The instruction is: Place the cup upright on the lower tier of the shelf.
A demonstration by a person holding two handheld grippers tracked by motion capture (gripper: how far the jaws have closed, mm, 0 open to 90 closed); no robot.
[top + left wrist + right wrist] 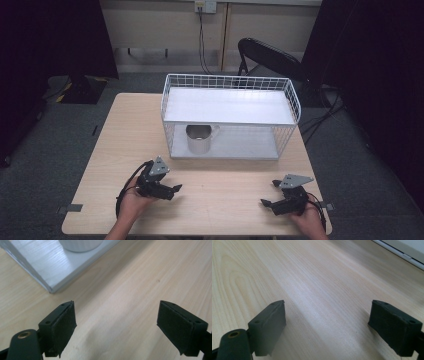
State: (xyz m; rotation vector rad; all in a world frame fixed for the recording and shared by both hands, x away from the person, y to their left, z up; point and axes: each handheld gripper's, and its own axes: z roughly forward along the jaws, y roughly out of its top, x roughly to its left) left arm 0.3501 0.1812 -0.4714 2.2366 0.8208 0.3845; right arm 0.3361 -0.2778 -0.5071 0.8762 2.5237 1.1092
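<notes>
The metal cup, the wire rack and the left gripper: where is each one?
metal cup (199, 141), high view, on its front wall.
wire rack (229, 77), high view, on its back rim.
left gripper (176, 190), high view, between its open fingertips.

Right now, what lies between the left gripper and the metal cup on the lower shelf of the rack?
Only bare wooden table and the front edge of the lower shelf lie between the left gripper and the metal cup, as the high view shows.
</notes>
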